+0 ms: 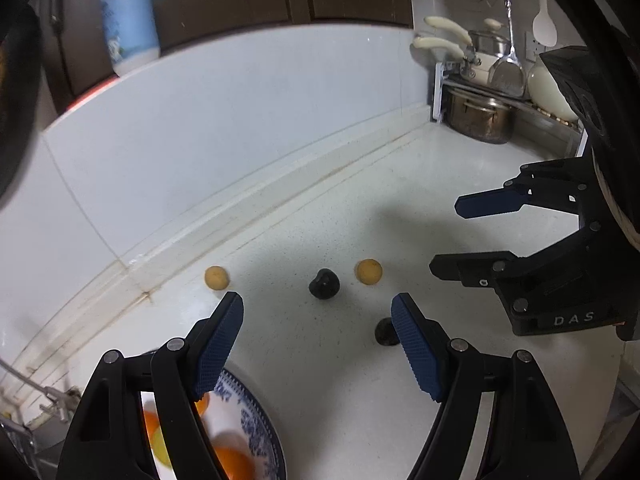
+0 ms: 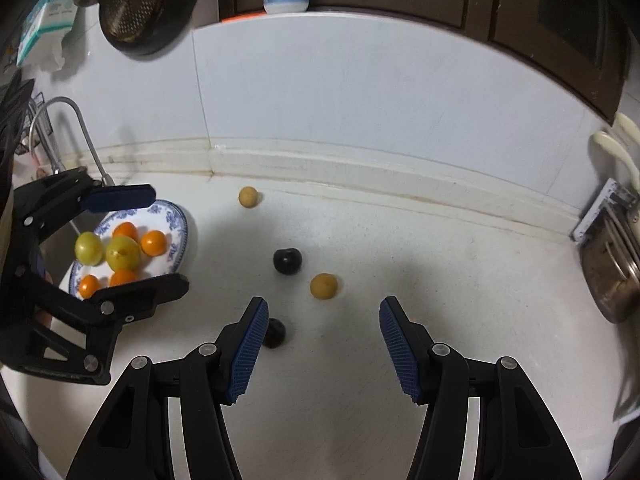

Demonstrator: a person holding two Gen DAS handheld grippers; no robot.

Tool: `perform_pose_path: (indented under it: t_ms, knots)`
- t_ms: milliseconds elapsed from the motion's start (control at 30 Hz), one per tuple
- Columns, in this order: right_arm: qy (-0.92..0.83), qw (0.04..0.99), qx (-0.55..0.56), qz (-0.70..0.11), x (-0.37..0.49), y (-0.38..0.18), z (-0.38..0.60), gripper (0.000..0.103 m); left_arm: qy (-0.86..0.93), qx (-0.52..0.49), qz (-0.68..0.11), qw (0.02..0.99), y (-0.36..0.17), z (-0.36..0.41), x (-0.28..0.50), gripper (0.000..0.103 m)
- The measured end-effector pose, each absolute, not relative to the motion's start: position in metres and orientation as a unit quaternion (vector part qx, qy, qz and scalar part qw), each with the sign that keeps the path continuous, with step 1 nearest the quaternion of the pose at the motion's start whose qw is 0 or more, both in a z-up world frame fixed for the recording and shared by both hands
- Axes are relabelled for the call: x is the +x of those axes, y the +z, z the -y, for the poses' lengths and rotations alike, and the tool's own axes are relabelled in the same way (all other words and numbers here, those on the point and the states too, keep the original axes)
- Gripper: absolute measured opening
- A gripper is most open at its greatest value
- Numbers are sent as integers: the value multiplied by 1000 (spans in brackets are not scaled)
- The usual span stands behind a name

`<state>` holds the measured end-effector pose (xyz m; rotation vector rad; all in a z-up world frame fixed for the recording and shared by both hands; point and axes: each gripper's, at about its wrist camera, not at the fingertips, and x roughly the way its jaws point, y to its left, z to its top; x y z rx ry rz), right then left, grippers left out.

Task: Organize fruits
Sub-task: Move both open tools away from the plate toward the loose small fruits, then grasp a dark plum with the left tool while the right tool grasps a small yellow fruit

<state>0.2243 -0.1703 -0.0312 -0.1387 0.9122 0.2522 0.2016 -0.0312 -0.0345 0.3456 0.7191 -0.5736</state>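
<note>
A blue-patterned white plate [image 2: 176, 220] at the counter's left holds several orange and yellow-green fruits [image 2: 122, 252]; its rim also shows in the left wrist view [image 1: 256, 424]. Loose on the white counter lie two small yellow fruits [image 2: 248, 197] [image 2: 324, 286] and two dark fruits [image 2: 287, 261] [image 2: 275, 332]. In the left wrist view they are the yellow ones [image 1: 217, 277] [image 1: 369, 271] and the dark ones [image 1: 324, 283] [image 1: 385, 332]. My left gripper [image 1: 318, 344] is open and empty, above the plate's edge. My right gripper [image 2: 324, 344] is open and empty, just short of the nearer fruits.
A tiled backsplash [image 2: 360, 100] runs behind the counter. A faucet [image 2: 76, 128] and sink are at the left. A rack with steel pots [image 1: 480, 116] and hanging utensils stands at the right. A blue bottle [image 1: 128, 16] stands on the ledge above.
</note>
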Motion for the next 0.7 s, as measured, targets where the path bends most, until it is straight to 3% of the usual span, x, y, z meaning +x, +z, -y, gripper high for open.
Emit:
perform_pose_path:
  t_ms: [433,700]
  knots:
    - [163,861,-79,-476,267,-82,176,51,-299,232,-381,844,-75,62,245,75]
    - [184,849,-44,-493,287,-106,181,43,-308,215,-420,826,-94,73,272,65]
